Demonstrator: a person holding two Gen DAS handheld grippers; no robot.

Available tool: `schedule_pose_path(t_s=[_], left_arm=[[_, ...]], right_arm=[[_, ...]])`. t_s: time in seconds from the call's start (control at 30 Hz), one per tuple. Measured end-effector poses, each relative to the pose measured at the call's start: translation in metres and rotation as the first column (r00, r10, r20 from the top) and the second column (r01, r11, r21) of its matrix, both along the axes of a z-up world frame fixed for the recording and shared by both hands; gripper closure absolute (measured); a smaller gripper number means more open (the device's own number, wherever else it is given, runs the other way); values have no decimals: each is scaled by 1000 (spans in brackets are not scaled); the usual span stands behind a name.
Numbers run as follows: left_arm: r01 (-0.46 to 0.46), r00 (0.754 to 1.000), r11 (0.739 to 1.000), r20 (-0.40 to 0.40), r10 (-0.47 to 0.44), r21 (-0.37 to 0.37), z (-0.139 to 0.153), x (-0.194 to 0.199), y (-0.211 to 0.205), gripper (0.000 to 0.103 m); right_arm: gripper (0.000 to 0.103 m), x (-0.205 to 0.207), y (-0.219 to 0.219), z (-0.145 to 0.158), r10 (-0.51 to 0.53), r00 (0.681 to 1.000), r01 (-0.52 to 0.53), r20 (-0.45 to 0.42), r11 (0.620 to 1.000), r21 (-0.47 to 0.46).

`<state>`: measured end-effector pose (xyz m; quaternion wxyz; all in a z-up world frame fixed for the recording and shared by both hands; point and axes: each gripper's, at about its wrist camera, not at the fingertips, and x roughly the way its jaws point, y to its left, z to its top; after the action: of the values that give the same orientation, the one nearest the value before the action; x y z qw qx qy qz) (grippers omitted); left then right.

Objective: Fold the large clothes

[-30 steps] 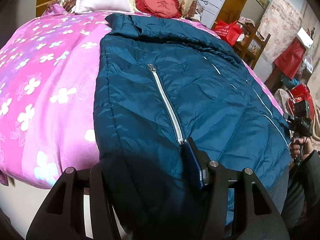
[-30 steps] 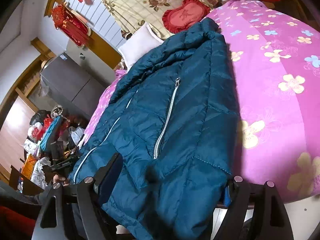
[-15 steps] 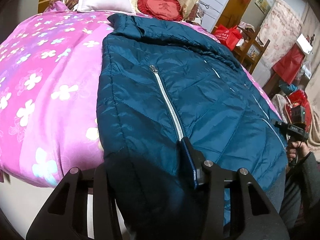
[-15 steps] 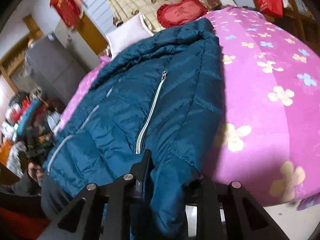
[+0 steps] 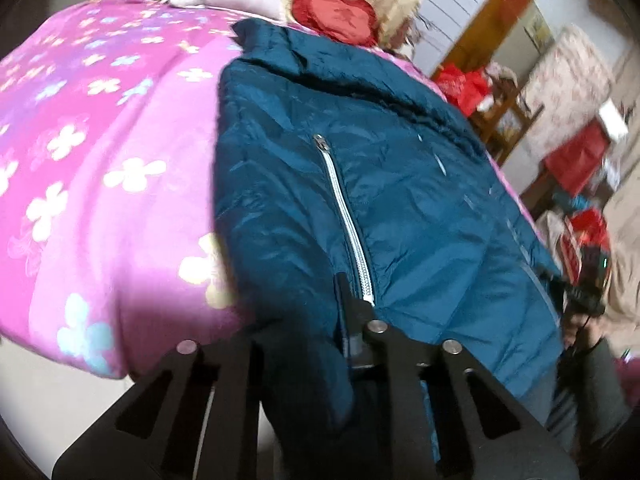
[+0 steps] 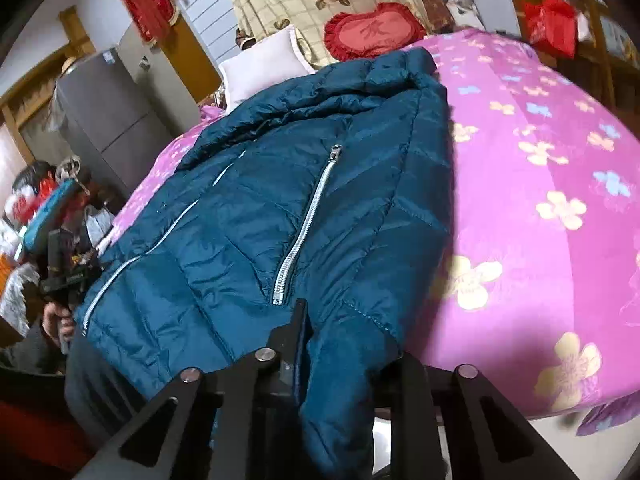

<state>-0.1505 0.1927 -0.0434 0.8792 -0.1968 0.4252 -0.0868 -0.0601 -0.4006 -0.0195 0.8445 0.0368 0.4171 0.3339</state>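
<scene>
The left hand-held gripper (image 5: 304, 344) was closed down on a fold of the one teal puffer jacket (image 5: 380, 200) at its hem, at about 6 o'clock in the left wrist view, with cloth bunched between its two black fingers (image 5: 352, 320). The right hand-held gripper (image 6: 340, 360) was likewise pinched shut on the jacket's (image 6: 312, 216) hem at 6 o'clock in its own view, fabric spilling down between the fingers. The jacket lay spread front-up on the bed, collar toward 12 o'clock, hem hanging over the near edge. Two silver zippers showed in the right wrist view: a pocket zipper (image 6: 308, 224) near the middle and a front zipper (image 6: 136, 256) toward 9 o'clock. One pink floral quilt (image 6: 540, 200) covered the bed under the jacket. At the head of the bed, toward 12 o'clock, sat one white pillow (image 6: 264, 60) and one red heart-shaped cushion (image 6: 376, 30). One grey cabinet (image 6: 108, 116) stood at about 10 o'clock in the right wrist view.
</scene>
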Motion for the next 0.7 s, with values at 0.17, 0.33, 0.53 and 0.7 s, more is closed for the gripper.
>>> schedule_pose_path(t_s=[0.17,0.33,0.53,0.7], left_arm=[[-23,998,1000,53,21,21,17,-6,7,95],[-73,991,997,112,75,-24,38,-6,30,96],[-112,986,993,116,116,-38,41,-8,43,96],[-98,993,995,71,97,18,24,-11,37,95]], right_arm=[[89,-18,-1,17,-6,998,2,59,998,66],[89,-37,0,32,-30,993,16,114,993,115],[89,-58,8,42,-46,986,26,159,992,126],[89,-56,13,35,-93,985,82,143,993,86]])
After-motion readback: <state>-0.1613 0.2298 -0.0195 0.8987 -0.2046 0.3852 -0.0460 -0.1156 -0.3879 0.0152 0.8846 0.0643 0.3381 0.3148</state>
